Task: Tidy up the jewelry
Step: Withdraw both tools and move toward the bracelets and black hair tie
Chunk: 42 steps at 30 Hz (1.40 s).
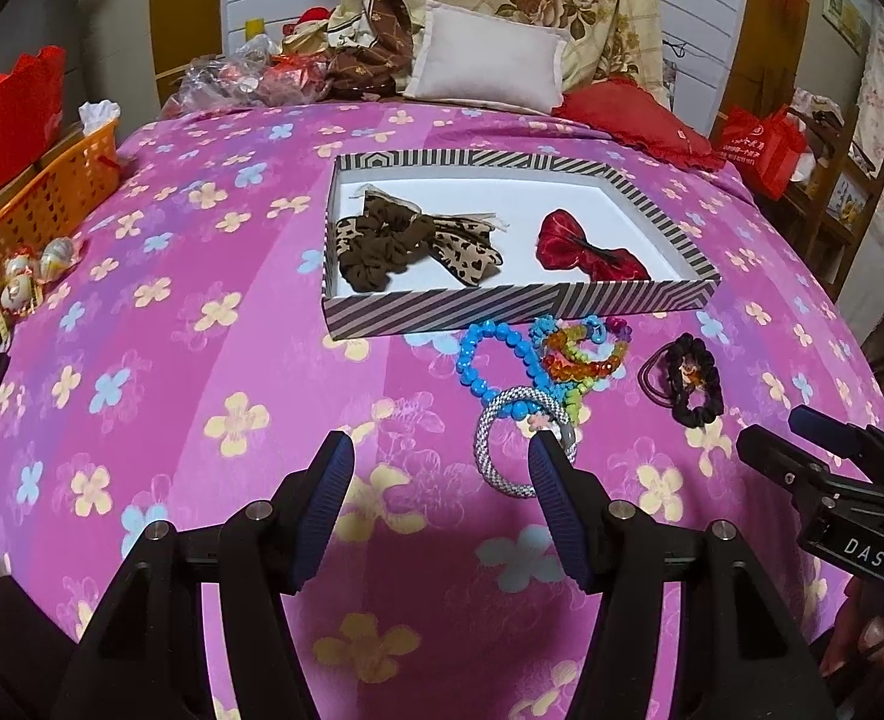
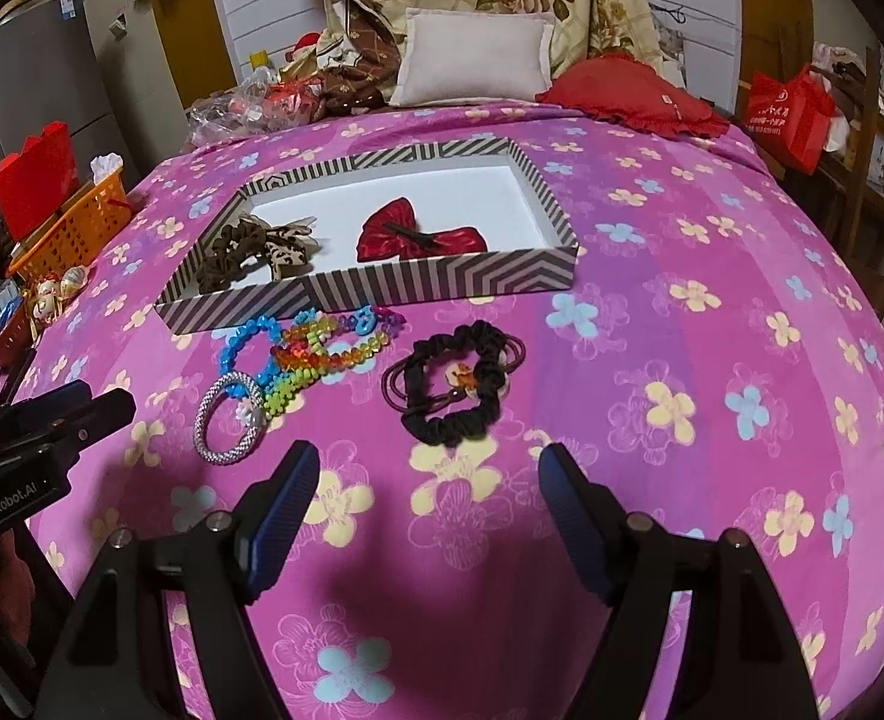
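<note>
A striped box lies on the pink flowered bedspread. It holds a brown scrunchie, a leopard bow and a red bow. In front of it lie a blue bead bracelet, colourful bead bracelets, a silver rope bangle and a black scrunchie with thin hair ties. My left gripper is open, just short of the bangle. My right gripper is open, just short of the black scrunchie.
An orange basket and red bags stand at the bed's left edge. A white pillow, a red cushion and folded quilts lie at the back. Each gripper shows at the edge of the other's view.
</note>
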### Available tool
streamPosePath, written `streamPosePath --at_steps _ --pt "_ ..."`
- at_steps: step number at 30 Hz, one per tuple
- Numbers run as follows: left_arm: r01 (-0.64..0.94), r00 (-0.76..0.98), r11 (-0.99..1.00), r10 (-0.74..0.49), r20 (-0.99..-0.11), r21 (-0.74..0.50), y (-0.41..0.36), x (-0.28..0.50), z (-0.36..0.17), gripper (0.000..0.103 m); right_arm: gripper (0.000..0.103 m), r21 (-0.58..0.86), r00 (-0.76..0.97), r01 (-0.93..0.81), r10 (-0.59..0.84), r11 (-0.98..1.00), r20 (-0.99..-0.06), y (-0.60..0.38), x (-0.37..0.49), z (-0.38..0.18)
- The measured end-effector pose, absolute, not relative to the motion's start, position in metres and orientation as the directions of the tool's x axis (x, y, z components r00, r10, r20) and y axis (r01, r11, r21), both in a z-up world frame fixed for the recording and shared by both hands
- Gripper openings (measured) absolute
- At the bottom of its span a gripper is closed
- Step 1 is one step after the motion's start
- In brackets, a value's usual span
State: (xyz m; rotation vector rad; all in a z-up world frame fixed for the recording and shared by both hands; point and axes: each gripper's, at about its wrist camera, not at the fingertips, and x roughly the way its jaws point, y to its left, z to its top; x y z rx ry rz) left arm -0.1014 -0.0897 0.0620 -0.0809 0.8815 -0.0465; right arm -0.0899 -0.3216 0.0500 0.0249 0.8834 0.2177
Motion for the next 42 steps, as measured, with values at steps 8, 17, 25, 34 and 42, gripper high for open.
streamPosePath --at_steps 8,17,25,34,42 --pt "0.015 0.609 0.99 -0.119 -0.785 -0.138 -0.083 -0.102 0.052 0.037 0.079 0.113 0.611 -0.164 0.19 0.98 -0.768 -0.328 -0.091 0.048" --pt "0.026 0.562 0.985 -0.154 -0.813 -0.168 -0.083 -0.1 0.036 0.038 0.079 0.11 0.598 -0.155 0.182 0.982 -0.78 -0.332 -0.085 0.038" --pt "0.034 0.559 0.984 -0.162 -0.813 -0.173 -0.086 -0.096 0.033 0.037 0.079 0.119 0.599 -0.145 0.183 0.982 -0.779 -0.34 -0.074 0.033" --pt "0.031 0.552 0.983 -0.167 -0.817 -0.18 -0.087 -0.09 0.028 0.038 0.079 0.111 0.596 -0.169 0.192 0.979 -0.78 -0.33 -0.061 0.028" --pt "0.025 0.551 0.983 -0.165 -0.818 -0.182 -0.085 -0.086 0.027 0.037 0.058 0.149 0.588 -0.175 0.225 0.973 -0.777 -0.328 -0.045 0.016"
